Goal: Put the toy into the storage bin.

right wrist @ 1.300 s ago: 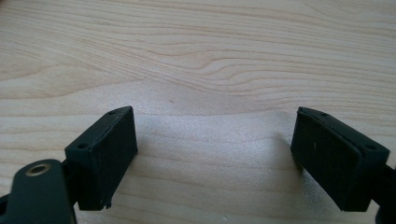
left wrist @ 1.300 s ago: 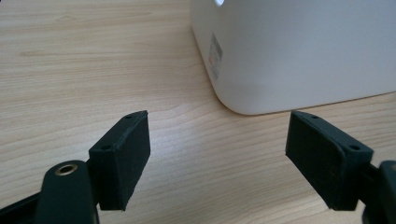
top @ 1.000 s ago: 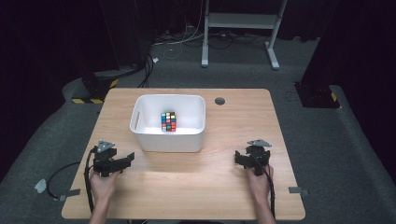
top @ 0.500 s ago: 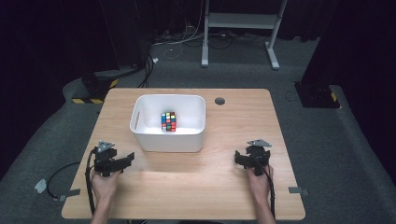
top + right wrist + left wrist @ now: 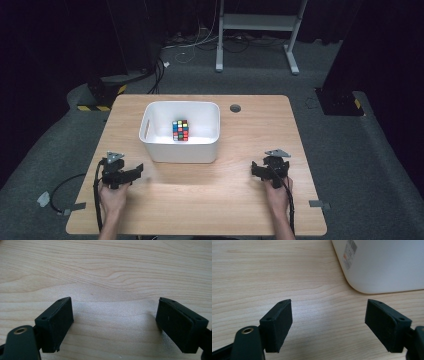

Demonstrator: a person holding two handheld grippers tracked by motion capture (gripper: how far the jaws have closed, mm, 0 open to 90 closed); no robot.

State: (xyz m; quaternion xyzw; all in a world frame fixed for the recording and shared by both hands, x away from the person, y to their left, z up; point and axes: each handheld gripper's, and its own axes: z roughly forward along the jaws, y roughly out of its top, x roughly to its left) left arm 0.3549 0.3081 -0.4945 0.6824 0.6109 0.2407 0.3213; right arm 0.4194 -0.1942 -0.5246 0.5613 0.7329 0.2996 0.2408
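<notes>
A colourful puzzle cube (image 5: 180, 130) sits inside a white plastic bin (image 5: 150, 142) at the middle back of the wooden table (image 5: 210, 200). My left gripper (image 5: 135, 171) rests low over the table just left of the bin's front corner, held by a hand. Its jaws stand open over bare wood in the left gripper view (image 5: 328, 325), with the bin's rounded corner (image 5: 382, 265) ahead to the right. My right gripper (image 5: 264, 169) rests near the table's front right. It is open too, with nothing between its pads (image 5: 115, 325).
A round cable hole (image 5: 235, 108) lies in the table right of the bin. Cables trail from both grippers off the front edge. Beyond the table are a dark floor, a white stand's legs (image 5: 255, 45) and loose cables.
</notes>
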